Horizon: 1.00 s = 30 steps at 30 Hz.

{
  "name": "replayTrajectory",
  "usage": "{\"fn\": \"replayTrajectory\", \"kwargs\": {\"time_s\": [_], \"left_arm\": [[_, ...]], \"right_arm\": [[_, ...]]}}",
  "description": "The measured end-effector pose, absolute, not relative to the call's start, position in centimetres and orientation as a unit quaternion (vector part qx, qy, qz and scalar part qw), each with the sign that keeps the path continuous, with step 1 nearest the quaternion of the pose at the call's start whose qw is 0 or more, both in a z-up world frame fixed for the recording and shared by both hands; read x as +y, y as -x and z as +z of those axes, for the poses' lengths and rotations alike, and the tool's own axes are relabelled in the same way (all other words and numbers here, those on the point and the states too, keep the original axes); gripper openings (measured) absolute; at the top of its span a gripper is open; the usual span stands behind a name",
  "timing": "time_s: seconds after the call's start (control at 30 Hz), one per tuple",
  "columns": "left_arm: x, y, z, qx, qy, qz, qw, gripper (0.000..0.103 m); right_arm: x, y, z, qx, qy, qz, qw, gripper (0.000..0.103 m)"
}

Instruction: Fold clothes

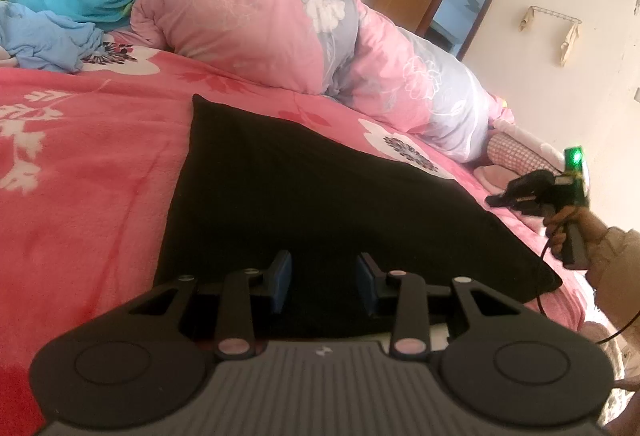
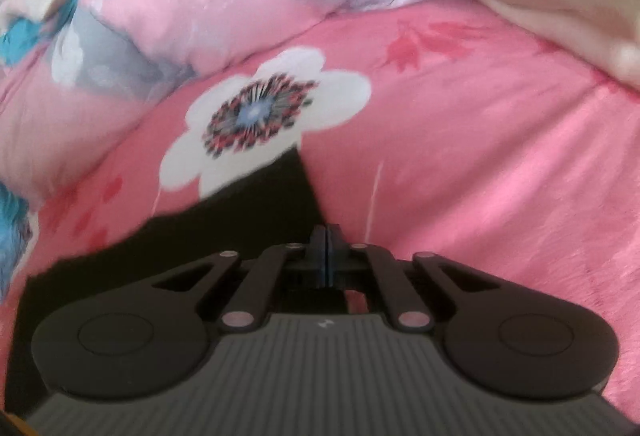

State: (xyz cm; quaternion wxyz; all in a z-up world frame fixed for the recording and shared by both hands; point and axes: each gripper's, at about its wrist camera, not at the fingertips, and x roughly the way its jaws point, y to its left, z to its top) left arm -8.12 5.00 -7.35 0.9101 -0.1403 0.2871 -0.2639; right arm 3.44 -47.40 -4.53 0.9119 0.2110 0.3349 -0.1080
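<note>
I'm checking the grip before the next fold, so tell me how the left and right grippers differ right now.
The left gripper has its jaws apart over the black cloth, pinching nothing visible; the right gripper has its jaws shut. The left view is sharp; the right view is motion-blurred. The left one sits over the cloth's middle; the right is near its pointed corner. Both point down at the pink bedsheet.

The left wrist camera rides low over the bed (image 1: pixel 92 164), looking along it towards the heaped quilt (image 1: pixel 248 20) and far wall. The right wrist camera sits closer, tilted down near the bed's edge. Both views share the black garment (image 1: pixel 304 196), the white flower print (image 2: pixel 264 116) and the quilt.
</note>
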Motion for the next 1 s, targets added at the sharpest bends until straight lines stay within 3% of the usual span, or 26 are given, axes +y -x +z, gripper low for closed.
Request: {"fn": "replayTrajectory", "kwargs": {"time_s": [0.17,0.43,0.5,0.67,0.8,0.9,1.0], "left_arm": [[5.0,8.1,-7.4,0.286,0.141,-0.265,0.910,0.038],[5.1,8.3,-7.4,0.285,0.140,-0.267,0.910,0.038],[5.1,8.3,-7.4,0.285,0.139,-0.267,0.910,0.038],[5.0,8.3,-7.4,0.284,0.138,-0.268,0.910,0.038],[5.0,8.3,-7.4,0.284,0.136,-0.267,0.911,0.038],[5.0,8.3,-7.4,0.284,0.135,-0.267,0.911,0.038],[5.0,8.4,-7.4,0.284,0.133,-0.267,0.911,0.038]], "right_arm": [[-45.1,-3.4,-2.8,0.331,-0.186,-0.058,0.923,0.005],[-48.3,-8.0,-5.8,0.350,-0.215,-0.100,0.906,0.001],[-48.6,-8.0,-4.9,0.339,-0.212,-0.123,0.908,0.008],[-46.4,-7.2,-2.7,0.333,-0.188,-0.076,0.921,0.008],[-46.0,-9.1,-4.2,0.368,-0.204,-0.051,0.905,0.007],[-47.5,-10.5,-5.5,0.368,-0.212,-0.104,0.899,0.002],[-48.0,-10.3,-4.2,0.348,-0.191,-0.167,0.903,0.009]]}}
